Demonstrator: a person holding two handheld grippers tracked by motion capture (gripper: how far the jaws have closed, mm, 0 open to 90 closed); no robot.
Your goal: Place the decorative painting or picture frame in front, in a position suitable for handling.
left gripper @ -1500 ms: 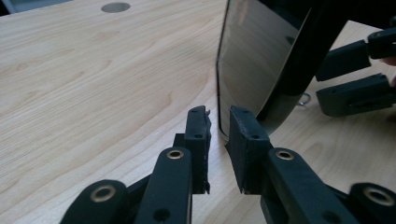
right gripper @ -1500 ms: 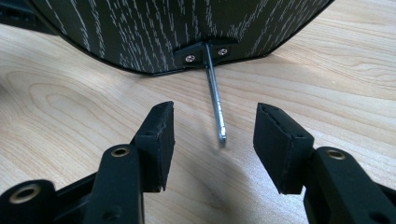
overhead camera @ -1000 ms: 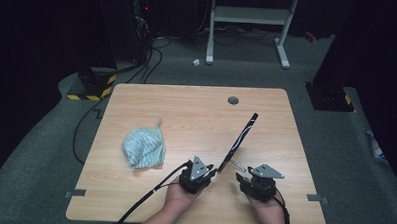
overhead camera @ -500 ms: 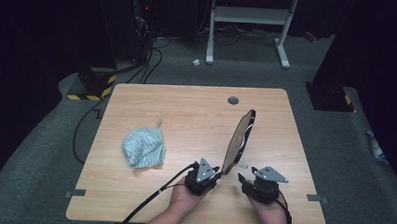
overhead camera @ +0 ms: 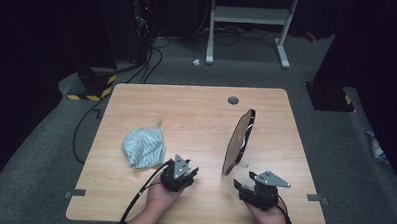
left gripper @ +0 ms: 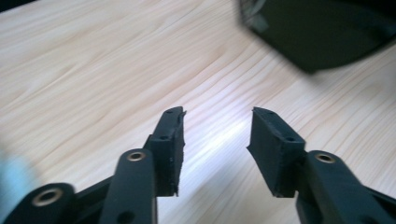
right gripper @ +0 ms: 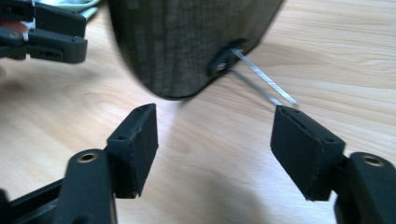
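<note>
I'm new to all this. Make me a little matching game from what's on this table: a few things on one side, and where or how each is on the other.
Things:
1. striped cloth
2. oval board
3. left tool
4. round hole

Descriptions:
A. near the table's far edge
B. tilted up on its edge, right of centre
C. bunched up on the table's left part
D. jaws apart, nothing between them

Pairs: 1-C, 2-B, 3-D, 4-A

Bare table point(overhead camera: 196, 112) left of upright mirror point(overhead camera: 238, 141)
</note>
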